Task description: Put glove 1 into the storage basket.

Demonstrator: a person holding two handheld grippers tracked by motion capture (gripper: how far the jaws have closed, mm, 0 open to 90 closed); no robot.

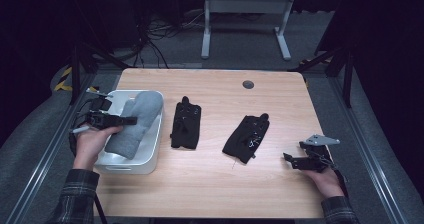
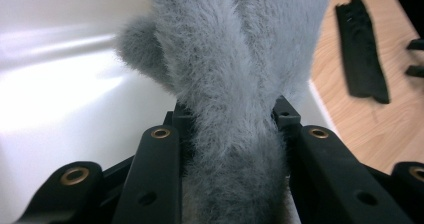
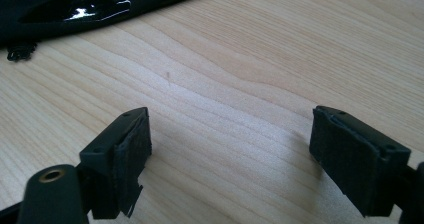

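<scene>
Wood table [image 1: 210, 184]: fuzzy grey mitten [image 1: 134, 124] in white bin [image 1: 150, 156], L gripper [image 1: 112, 120] jaws pinching it; R gripper [image 1: 292, 160] jaws spread.

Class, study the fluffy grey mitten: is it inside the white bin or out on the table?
Inside. The grey mitten lies in the white bin, its tip leaning on the far rim, and the left tool grips its cuff.

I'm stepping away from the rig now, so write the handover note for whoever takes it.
Left gripper: shut on the grey fuzzy mitten, which lies in the white bin at the table's left.
Right gripper: open, holding nothing, low over the bare wood at the right.
Done: grey mitten in the bin.
Left: release it; two black gloves, and, lie mid-table, probably next.
</scene>
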